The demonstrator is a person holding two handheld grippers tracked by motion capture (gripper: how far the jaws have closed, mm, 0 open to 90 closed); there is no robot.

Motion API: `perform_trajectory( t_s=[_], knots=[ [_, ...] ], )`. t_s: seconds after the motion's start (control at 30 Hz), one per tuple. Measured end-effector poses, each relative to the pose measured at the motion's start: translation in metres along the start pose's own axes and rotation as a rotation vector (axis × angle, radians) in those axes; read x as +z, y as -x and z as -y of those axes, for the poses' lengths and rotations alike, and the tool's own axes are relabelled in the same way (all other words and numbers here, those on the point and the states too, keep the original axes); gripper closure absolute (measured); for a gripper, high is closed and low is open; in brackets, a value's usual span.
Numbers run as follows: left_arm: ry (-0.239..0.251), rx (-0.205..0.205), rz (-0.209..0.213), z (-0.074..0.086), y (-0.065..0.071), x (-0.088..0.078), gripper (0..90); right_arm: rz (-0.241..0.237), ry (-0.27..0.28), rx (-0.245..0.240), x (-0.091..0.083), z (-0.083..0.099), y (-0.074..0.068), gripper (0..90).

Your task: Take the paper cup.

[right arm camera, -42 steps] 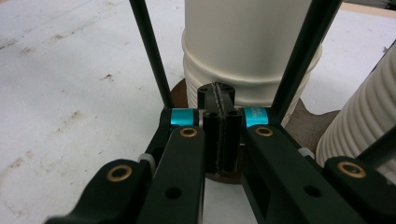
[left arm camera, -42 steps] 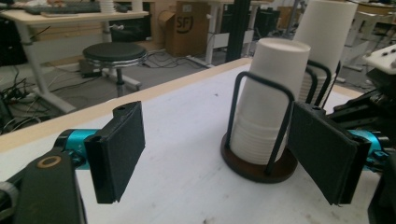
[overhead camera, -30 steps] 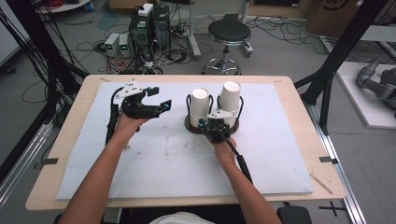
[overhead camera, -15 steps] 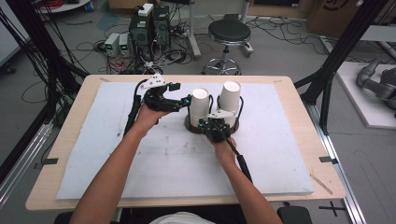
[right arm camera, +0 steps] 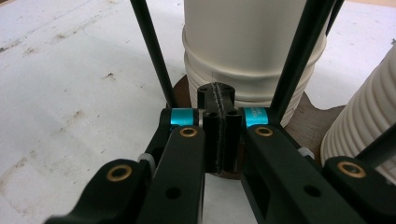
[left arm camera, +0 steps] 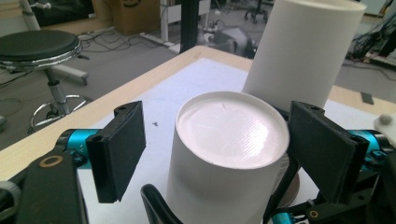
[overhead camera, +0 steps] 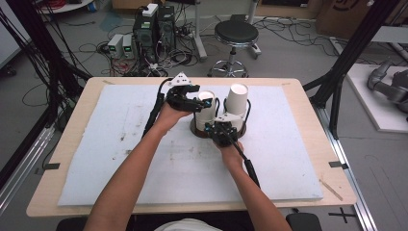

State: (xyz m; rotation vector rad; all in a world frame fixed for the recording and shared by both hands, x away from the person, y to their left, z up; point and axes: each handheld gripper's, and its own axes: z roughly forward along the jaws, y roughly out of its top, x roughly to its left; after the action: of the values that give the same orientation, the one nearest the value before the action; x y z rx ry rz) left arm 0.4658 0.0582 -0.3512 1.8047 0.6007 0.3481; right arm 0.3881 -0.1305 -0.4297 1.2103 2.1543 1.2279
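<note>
Two white cups stand upside down on a round brown base (overhead camera: 195, 130), each inside a black wire frame (right arm camera: 152, 51). My left gripper (overhead camera: 204, 100) is open, one jaw on each side of the top of the left cup (overhead camera: 204, 111), and its pads stand apart from the cup wall. In the left gripper view that cup (left arm camera: 229, 140) sits between the pads (left arm camera: 119, 154), with the taller cup (left arm camera: 303, 51) behind it. My right gripper (overhead camera: 222, 127) is shut at the base's near edge. Its jaws (right arm camera: 219, 100) are pressed together in front of a cup (right arm camera: 252, 51).
The base stands mid-table on a white mat (overhead camera: 144, 159) over a wooden tabletop (overhead camera: 57, 192). A second ribbed cup (right arm camera: 359, 121) stands at the right in the right gripper view. A black stool (overhead camera: 235, 36) and electronics boxes (overhead camera: 151, 29) are on the floor beyond the far edge.
My left gripper has moved rightward across the table and now straddles the left cup. The right gripper and both cups have stayed where they were.
</note>
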Motion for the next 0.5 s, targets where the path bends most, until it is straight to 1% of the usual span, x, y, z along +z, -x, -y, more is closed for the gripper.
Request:
perform_trajectory(
  t_s=[0.03,0.07,0.13,0.17,0.2,0.23,0.5],
  knots=[
    [-0.010,-0.001,-0.003,0.0001,-0.0001,0.0013,20.6,0.000,0.000,0.000,0.0000,0.0000,0.0000,90.0],
    [-0.015,-0.005,0.004,0.0004,-0.0003,0.0023,24.5,-0.002,-0.003,0.004,-0.0002,-0.0001,0.0000,90.0],
    [-0.027,0.010,0.012,0.0003,0.0024,0.0044,29.1,-0.008,0.001,0.006,0.0002,0.0001,0.0005,90.0],
    [-0.027,0.010,0.012,0.0003,0.0024,0.0044,32.3,-0.008,0.001,0.006,0.0002,0.0001,0.0005,90.0],
    [-0.033,0.020,0.018,0.0005,0.0035,0.0054,32.9,-0.009,0.001,0.004,0.0003,0.0002,0.0007,90.0],
    [-0.038,0.026,0.015,0.0004,0.0045,0.0060,33.0,-0.009,0.001,0.004,0.0002,0.0001,0.0007,90.0],
    [-0.050,0.034,0.009,-0.0016,0.0052,0.0037,34.9,-0.010,0.001,0.003,0.0003,0.0000,0.0011,90.0]
  ],
)
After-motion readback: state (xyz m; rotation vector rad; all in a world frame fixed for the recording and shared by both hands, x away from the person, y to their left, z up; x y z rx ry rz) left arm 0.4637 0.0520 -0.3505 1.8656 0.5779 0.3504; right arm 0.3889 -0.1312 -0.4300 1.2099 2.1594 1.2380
